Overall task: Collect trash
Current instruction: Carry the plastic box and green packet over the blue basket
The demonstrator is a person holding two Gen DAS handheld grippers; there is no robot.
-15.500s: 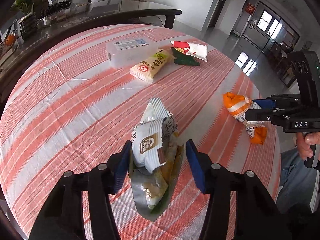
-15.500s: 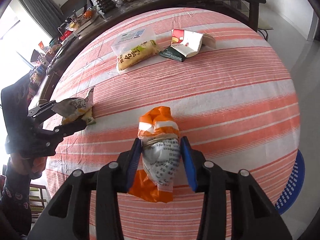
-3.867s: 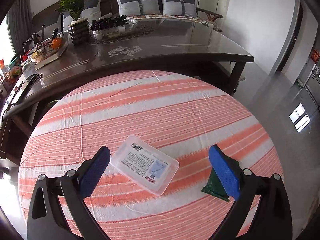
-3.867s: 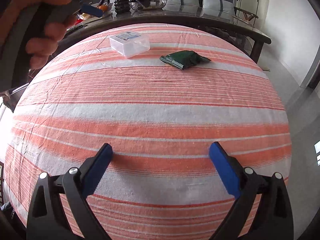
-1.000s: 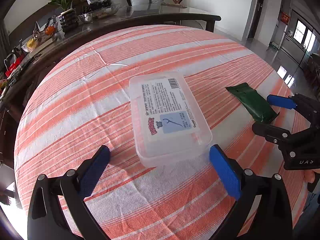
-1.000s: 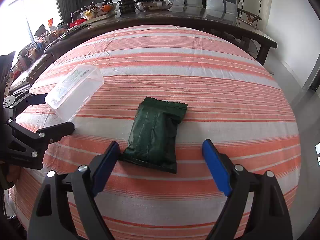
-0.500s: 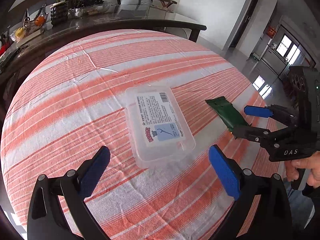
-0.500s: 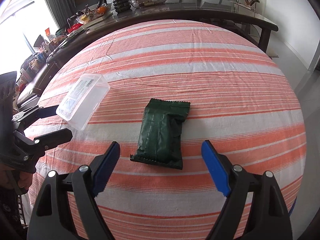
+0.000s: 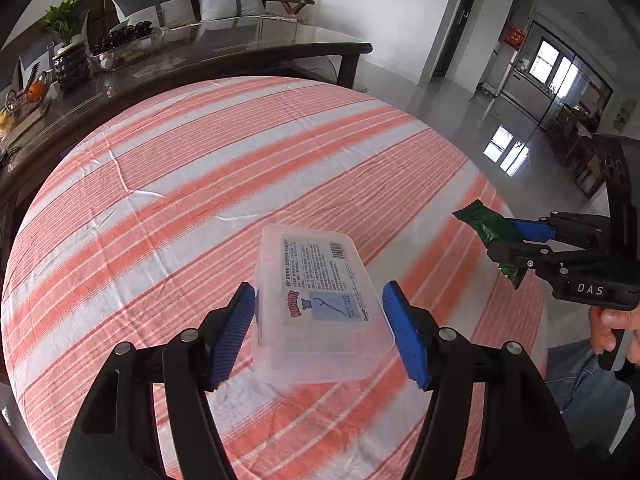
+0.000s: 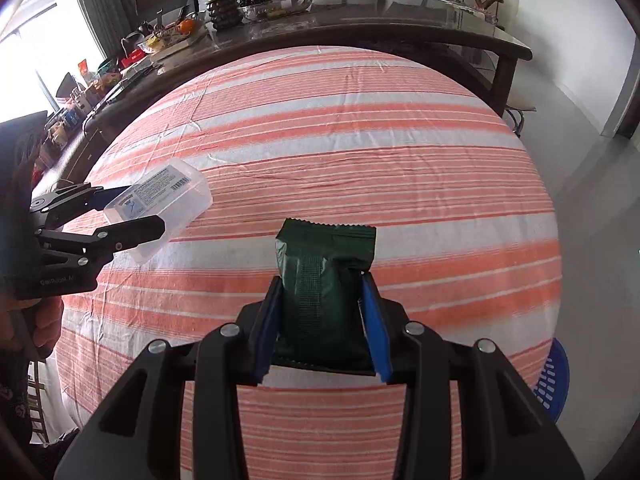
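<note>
Left gripper (image 9: 320, 326): fingers, just closing, pinch the clear box (image 9: 320, 308), raised off the counter (image 9: 200, 168) near its front edge for carrying away. Right gripper (image 10: 322, 316): fingers, just closing, clamp the green packet (image 10: 324, 280), likewise lifted. A second ago both lay flat between spread fingers. Blue basket (image 10: 554, 380) waits below the counter's right edge, probably the destination.

Dark glossy table (image 9: 248, 46), pale shiny floor (image 9: 452, 108)

Clear plastic box (image 9: 320, 304) (glossy), crinkled foil wrapper (image 10: 324, 276).
</note>
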